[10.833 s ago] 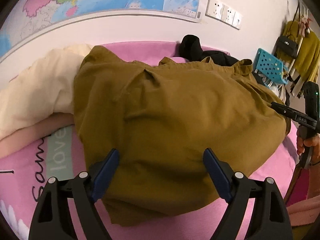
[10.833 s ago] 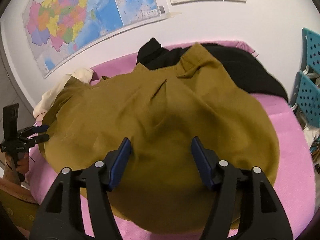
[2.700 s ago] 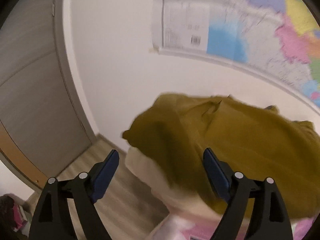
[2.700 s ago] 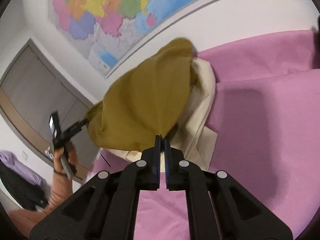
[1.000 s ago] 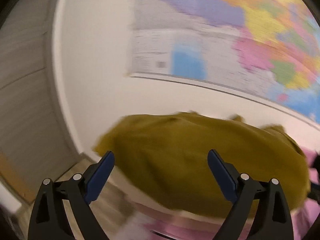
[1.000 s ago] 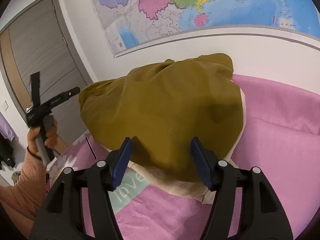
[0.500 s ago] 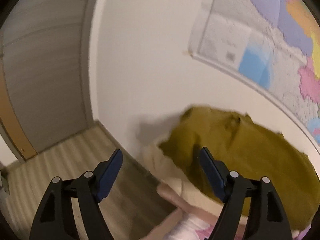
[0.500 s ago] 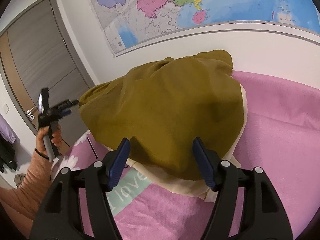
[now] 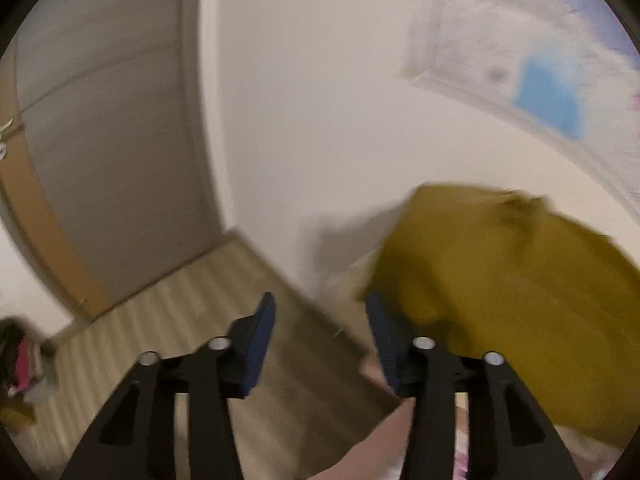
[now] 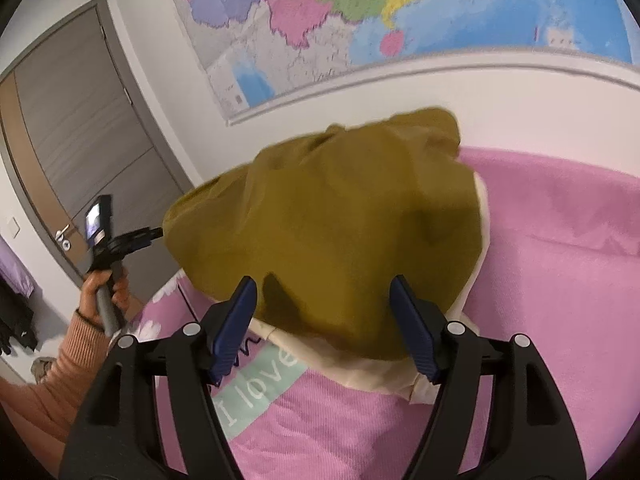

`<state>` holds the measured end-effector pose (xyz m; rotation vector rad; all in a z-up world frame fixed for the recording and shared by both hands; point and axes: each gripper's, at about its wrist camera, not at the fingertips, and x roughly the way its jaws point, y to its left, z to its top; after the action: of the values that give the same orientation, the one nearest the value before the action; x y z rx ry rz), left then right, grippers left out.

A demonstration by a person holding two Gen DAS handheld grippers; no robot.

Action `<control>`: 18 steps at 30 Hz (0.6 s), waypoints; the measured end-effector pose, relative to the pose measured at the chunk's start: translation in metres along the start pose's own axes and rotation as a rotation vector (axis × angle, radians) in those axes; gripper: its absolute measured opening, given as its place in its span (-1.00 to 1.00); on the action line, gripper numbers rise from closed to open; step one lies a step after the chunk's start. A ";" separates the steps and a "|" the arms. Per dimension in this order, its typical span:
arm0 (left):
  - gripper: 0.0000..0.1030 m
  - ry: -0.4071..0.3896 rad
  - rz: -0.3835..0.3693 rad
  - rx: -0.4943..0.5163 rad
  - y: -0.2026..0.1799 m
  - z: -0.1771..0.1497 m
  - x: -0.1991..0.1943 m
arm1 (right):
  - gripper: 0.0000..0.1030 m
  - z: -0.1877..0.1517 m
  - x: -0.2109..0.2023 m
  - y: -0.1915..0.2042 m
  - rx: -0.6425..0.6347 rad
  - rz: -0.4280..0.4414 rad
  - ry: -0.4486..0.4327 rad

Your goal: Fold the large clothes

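A bedroom: a big coloured wall map point(image 10: 360, 20) above a bed spread with a pink blanket point(image 10: 560, 240), a grey door point(image 10: 80, 128) off to the left. The olive-brown garment point(image 10: 328, 232) sits bunched in a mound at the blanket's left end, up by the wall, on top of a cream piece of clothing point(image 10: 372, 372) whose edge peeks out below it.

The right gripper point(image 10: 324, 320) hovers over the mound's near edge, jaws spread wide to either side of the cloth and clamping nothing. The mound lies straight ahead of it, long axis running left to right along the wall.

Now the left gripper point(image 9: 320, 332): its jaws have just been closing, and they stand half parted with only floorboards showing between them. The garment's left corner sits just off its right finger, not inside the gap. In the right wrist view that gripper's tip point(image 10: 154, 234) is right at this corner, with the person's hand point(image 10: 104, 288) on the handle; contact cannot be confirmed. So the left is the nearer one to that corner, and the coming pinch likely needs a small shift rightwards.

Compared with some ten seconds back, the garment is no longer spread flat across the bed but gathered at this end.
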<state>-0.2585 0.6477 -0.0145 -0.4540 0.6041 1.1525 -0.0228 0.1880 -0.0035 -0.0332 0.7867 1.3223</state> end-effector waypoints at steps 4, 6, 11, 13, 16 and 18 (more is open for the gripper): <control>0.32 -0.122 -0.151 0.101 -0.037 -0.008 -0.046 | 0.32 0.007 -0.004 0.010 -0.041 -0.013 -0.026; 0.35 -0.140 -0.253 0.178 -0.066 -0.017 -0.062 | 0.32 0.010 -0.004 0.013 -0.052 -0.020 -0.037; 0.39 -0.096 -0.394 0.268 -0.116 -0.036 -0.066 | 0.32 0.015 -0.002 0.013 -0.041 -0.029 -0.051; 0.40 -0.096 -0.404 0.292 -0.132 -0.044 -0.070 | 0.32 0.017 -0.002 0.012 -0.039 -0.035 -0.059; 0.44 -0.076 -0.435 0.322 -0.147 -0.058 -0.074 | 0.32 0.017 0.000 0.010 -0.039 -0.039 -0.066; 0.50 -0.087 -0.420 0.351 -0.157 -0.064 -0.075 | 0.32 0.016 0.005 0.006 -0.040 -0.064 -0.061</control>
<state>-0.1458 0.5010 -0.0100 -0.2123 0.5871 0.6458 -0.0201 0.2015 0.0080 -0.0492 0.7018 1.2723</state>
